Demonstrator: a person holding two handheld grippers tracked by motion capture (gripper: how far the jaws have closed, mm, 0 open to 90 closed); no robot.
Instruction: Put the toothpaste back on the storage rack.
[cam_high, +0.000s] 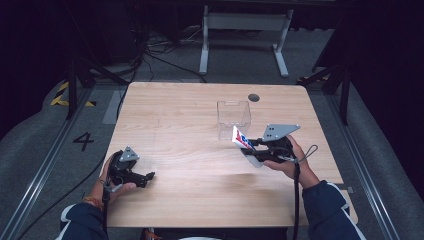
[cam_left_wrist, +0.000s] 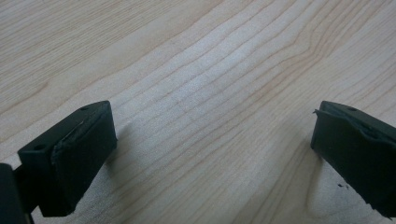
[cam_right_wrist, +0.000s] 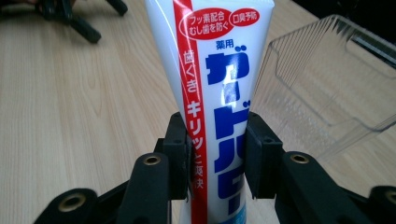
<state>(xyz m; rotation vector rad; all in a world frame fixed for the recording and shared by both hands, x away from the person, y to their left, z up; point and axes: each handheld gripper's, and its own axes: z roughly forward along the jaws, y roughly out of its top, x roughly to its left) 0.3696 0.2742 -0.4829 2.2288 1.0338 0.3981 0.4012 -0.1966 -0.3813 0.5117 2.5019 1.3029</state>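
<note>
A white toothpaste tube (cam_right_wrist: 212, 93) with red and blue print is clamped between the jaws of my right gripper (cam_right_wrist: 217, 154), which is shut on it. In the high view the same tube (cam_high: 241, 139) is held off the table, its flat end pointing up and left toward a clear plastic box (cam_high: 233, 119); the right gripper (cam_high: 252, 150) sits just right of that box. The clear box (cam_right_wrist: 327, 84) stands close on the right behind the tube. My left gripper (cam_high: 148, 178) rests at the table's near left, its jaws open over bare wood (cam_left_wrist: 210, 121) with nothing between them.
The light wooden table (cam_high: 190, 115) has a round dark cable hole (cam_high: 254, 97) near its far edge. Beyond the table stand a white desk frame (cam_high: 245, 35) and loose cables on the grey floor. The left gripper (cam_right_wrist: 70, 14) shows far off in the right gripper view.
</note>
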